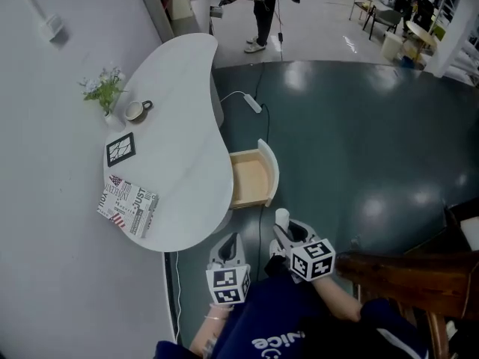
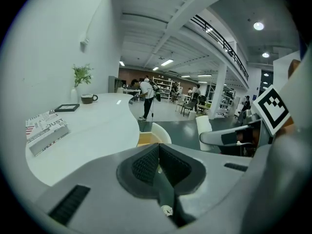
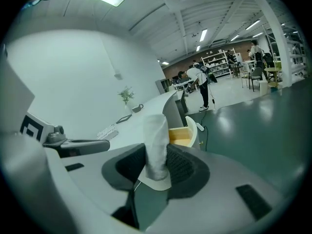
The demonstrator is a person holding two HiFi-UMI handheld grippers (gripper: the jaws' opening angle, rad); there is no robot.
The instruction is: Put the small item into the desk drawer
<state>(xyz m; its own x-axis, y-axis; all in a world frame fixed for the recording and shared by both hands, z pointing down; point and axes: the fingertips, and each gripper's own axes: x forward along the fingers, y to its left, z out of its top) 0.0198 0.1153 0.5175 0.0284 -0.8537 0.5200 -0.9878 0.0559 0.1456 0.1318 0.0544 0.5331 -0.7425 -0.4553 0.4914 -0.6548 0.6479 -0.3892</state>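
My right gripper (image 1: pixel 282 234) is shut on a small white cylinder-shaped item (image 3: pixel 156 145), which stands upright between the pads and shows as a white stub (image 1: pixel 282 217) in the head view. The desk drawer (image 1: pixel 251 178) stands pulled open, its wooden inside bare, ahead of both grippers; it also shows in the right gripper view (image 3: pixel 181 134) and the left gripper view (image 2: pixel 148 138). My left gripper (image 1: pixel 228 247) is shut with nothing between its pads (image 2: pixel 157 164). It hovers near the desk's front edge, left of the right gripper.
The white curved desk (image 1: pixel 179 140) carries a printed box (image 1: pixel 127 205), a black frame (image 1: pixel 120 149), a cup (image 1: pixel 136 110) and a small plant (image 1: pixel 105 90). A power strip (image 1: pixel 252 103) with cable lies on the dark floor. A wooden chair (image 1: pixel 404 275) is at my right. A person (image 1: pixel 262 6) stands far off.
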